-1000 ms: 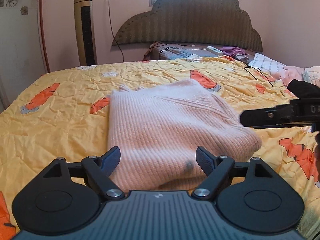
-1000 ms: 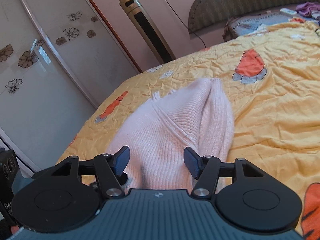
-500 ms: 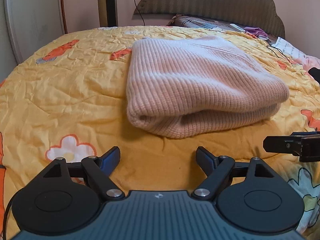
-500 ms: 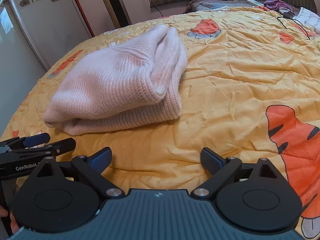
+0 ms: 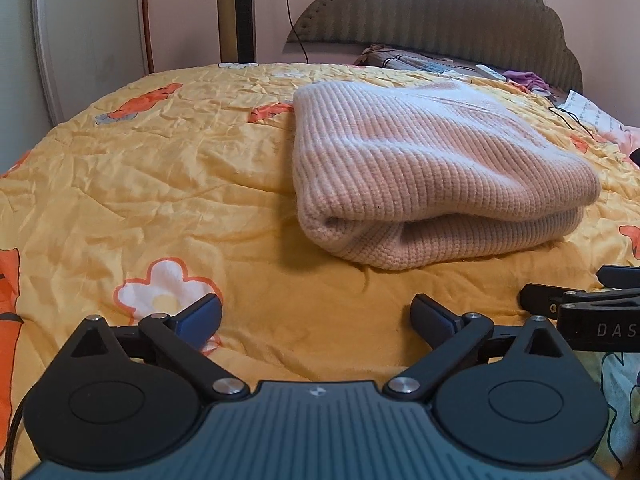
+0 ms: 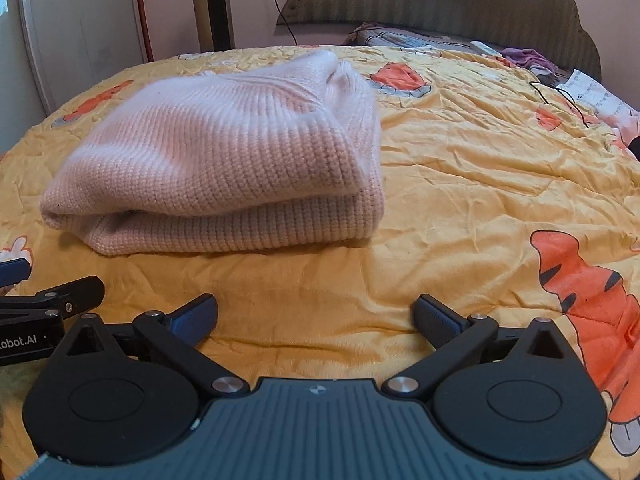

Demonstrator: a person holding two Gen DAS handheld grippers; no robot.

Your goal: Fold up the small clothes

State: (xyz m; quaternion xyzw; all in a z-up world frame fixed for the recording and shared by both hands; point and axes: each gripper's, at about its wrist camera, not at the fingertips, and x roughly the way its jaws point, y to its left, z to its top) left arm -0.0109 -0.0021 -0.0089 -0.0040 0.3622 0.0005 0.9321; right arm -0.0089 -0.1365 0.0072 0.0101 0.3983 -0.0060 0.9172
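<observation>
Folded pale-pink ribbed knit sweater (image 5: 432,168) lying in a soft, thick bundle on the bed's crinkled yellow quilt with orange tiger prints (image 5: 140,184), ahead of both tools and touching neither. Left hand-held gripper (image 5: 316,316) just opened further, spread wide, nothing between its jaws. Right hand-held gripper (image 6: 316,316) likewise wide apart and empty. Scalloped, padded grey headboard (image 5: 440,12) beyond.

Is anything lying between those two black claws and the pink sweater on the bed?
Nothing visible. Only bare yellow bedspread lies between the open left gripper and the folded pink sweater, and likewise ahead of the open right gripper.
</observation>
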